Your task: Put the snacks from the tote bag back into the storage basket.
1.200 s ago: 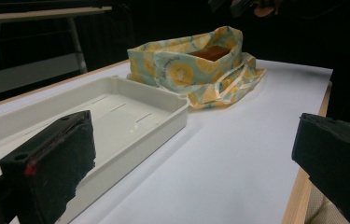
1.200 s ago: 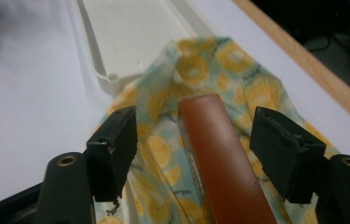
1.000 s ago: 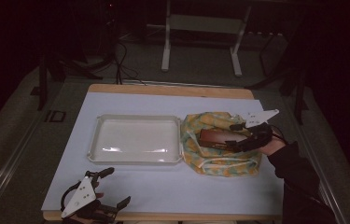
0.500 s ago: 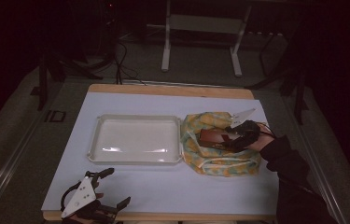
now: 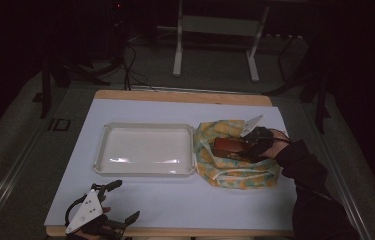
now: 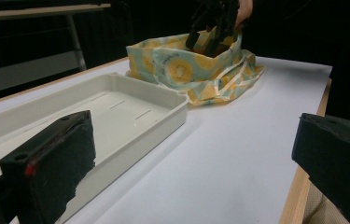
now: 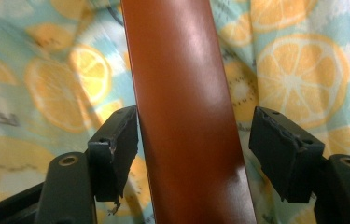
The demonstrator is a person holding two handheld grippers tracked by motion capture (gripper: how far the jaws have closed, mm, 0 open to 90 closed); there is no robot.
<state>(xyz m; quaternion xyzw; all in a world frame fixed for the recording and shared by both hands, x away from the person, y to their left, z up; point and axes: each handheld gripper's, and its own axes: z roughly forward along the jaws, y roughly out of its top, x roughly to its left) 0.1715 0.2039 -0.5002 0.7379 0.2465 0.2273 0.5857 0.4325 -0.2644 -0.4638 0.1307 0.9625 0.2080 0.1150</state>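
- White worktop [image 5: 175, 200]: at its near left edge the left claw [image 5: 109, 212] rests with jaws wide apart, empty, where it lay a second ago.
- Cream plastic tray [image 5: 145, 149], left of centre, is empty and unmoved.
- Orange-slice patterned cloth bag [image 5: 235, 170] lies just right of the tray, touching its corner.
- Brown glossy case [image 7: 182, 121], perhaps leather, lies on the bag.
- Right claw [image 7: 193, 154] has dropped lower onto the bag since a second ago; its jaws straddle the case, the left one touching and the right one clear of it, so a grip looks imminent.
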